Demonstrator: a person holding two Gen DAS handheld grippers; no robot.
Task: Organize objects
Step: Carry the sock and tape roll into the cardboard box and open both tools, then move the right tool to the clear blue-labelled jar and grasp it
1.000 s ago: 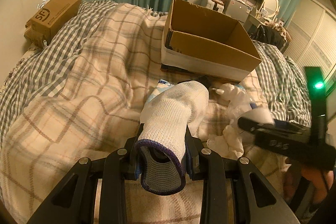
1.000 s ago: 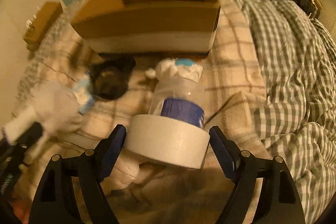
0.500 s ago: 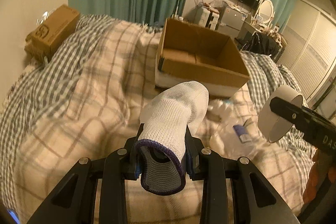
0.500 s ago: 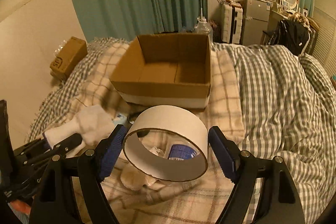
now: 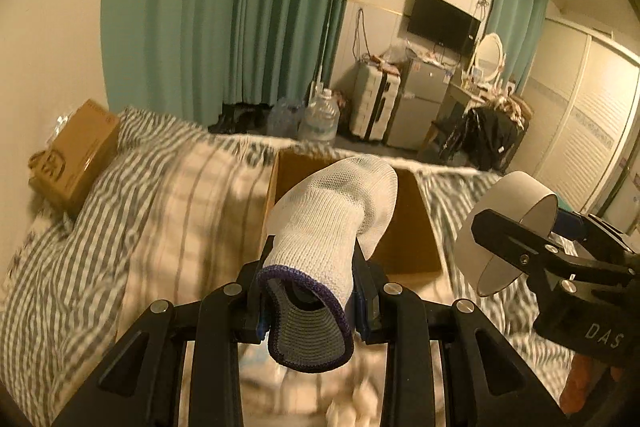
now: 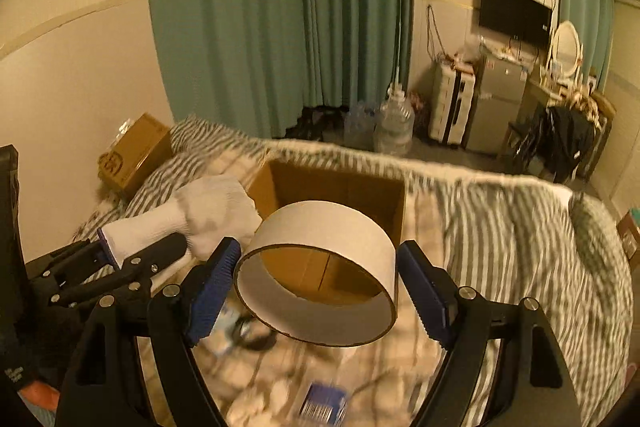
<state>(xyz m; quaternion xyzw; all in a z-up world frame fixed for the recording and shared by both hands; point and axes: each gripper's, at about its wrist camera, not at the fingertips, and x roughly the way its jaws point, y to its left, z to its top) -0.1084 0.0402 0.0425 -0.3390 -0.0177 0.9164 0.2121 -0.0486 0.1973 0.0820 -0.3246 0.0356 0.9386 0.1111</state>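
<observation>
Evidently the carry step is under way: the white glove [image 5: 332, 211] and the tape roll [image 6: 320, 267] are both hanging in the air before the open cardboard box [image 6: 340, 187] on the bed [image 6: 500, 227]. Next, each is needing a reach over the rim before letting go. The left gripper [image 5: 308, 291] is pinching the glove's cuff; the right gripper [image 6: 320, 287] is spanning wide, clamping the roll.

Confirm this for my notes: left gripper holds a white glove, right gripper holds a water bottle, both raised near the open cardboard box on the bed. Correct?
Not quite. The right gripper holds a wide roll of tape, not a water bottle; the right wrist view shows it. The left gripper does hold the white glove, near the open cardboard box.
</observation>
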